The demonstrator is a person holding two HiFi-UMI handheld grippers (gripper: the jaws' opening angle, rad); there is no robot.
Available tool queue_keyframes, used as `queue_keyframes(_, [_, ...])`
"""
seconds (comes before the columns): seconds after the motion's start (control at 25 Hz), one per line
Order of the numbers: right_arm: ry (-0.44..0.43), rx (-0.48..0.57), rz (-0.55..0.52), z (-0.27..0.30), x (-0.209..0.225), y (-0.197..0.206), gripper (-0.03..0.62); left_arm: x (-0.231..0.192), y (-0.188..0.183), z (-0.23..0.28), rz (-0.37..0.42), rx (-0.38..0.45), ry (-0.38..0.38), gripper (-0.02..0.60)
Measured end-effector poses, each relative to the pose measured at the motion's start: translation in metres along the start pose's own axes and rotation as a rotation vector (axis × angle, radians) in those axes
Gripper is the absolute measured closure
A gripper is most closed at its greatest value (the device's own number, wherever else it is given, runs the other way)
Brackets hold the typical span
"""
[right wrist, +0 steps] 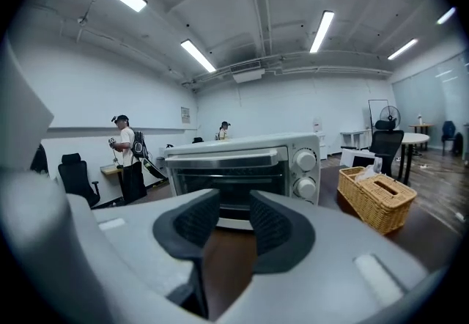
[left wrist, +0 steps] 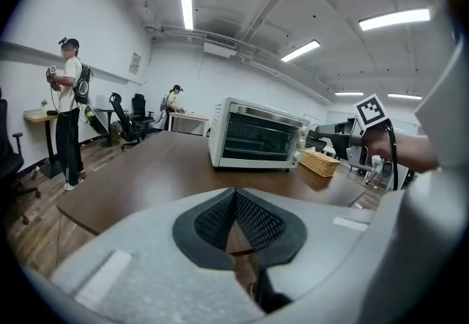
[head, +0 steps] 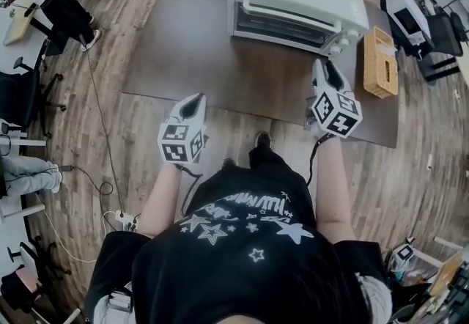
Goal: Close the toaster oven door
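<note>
Pressed together at their tips, the jaws of the left gripper (left wrist: 236,195) are holding nothing. Those of the right gripper (right wrist: 234,207) are standing apart, with only bare tabletop showing in the gap. One person is carrying the two grippers, one in each hand. In the head view the left gripper (head: 192,104) is hanging over the floor just before the table's near edge. The right gripper (head: 327,70) is reaching over that edge, pointing at the oven but not touching it.

One brown table (head: 198,44) is bearing two things. The single white toaster oven (right wrist: 242,165) is sitting toward the far side of the table, facing the person. Its glass door is standing upright and shut, with the handle bar along the top. Two round knobs (right wrist: 304,160) are showing on its right side in the right gripper view. Just beside the oven, on that same side, one wicker basket (right wrist: 377,199) is resting, apart from it.

Under the table a wood-plank floor (head: 110,117) is running in all directions, with thin cables lying across it on the person's left.

Farther off, two other people are showing. One is standing near the left wall (right wrist: 126,150) wearing a backpack, and one is sitting or standing at a desk by the far wall (right wrist: 223,130). Black office chairs are waiting near them, and long light strips are glowing on the white ceiling.
</note>
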State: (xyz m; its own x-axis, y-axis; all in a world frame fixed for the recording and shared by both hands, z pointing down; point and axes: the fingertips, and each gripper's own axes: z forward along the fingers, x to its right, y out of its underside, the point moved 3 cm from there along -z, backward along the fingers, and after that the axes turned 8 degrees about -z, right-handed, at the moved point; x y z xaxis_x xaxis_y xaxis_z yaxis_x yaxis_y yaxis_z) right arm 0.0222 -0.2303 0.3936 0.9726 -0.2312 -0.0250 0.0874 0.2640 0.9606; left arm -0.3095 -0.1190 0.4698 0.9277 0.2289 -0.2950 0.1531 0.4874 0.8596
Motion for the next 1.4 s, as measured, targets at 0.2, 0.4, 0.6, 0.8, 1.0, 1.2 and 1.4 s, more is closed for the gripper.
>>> queue_keyframes(0.2, [-0.031,-0.047,-0.031,-0.008,-0.022,0.019,0.462,-0.009,0.018,-0.016,-0.016,0.006,-0.023,0.571])
queue_keyframes(0.4, [-0.126,-0.062,-0.07,-0.001,-0.041,0.025,0.482,-0.001,0.026,-0.033,-0.04,0.009,-0.068,0.571])
queue_keyframes(0.6, [-0.284,-0.078,-0.092,0.017,-0.061,0.033,0.494,0.012,0.034,-0.049,-0.082,0.037,-0.189,0.571])
queue_keyframes(0.8, [-0.42,-0.104,-0.116,0.011,-0.056,0.041,0.508,0.054,0.046,-0.06,-0.114,0.057,-0.283,0.571])
queue_keyframes(1.0, [-0.538,-0.121,-0.138,-0.002,-0.043,0.054,0.562,0.099,0.061,-0.068,-0.124,0.085,-0.365,0.571])
queue_keyframes(1.2, [-0.618,-0.13,-0.161,-0.031,-0.011,0.07,0.589,0.153,0.081,-0.075,-0.124,0.101,-0.425,0.571])
queue_keyframes(1.4, [-0.7,-0.131,-0.182,-0.064,0.023,0.084,0.589,0.22,0.103,-0.086,-0.124,0.107,-0.473,0.571])
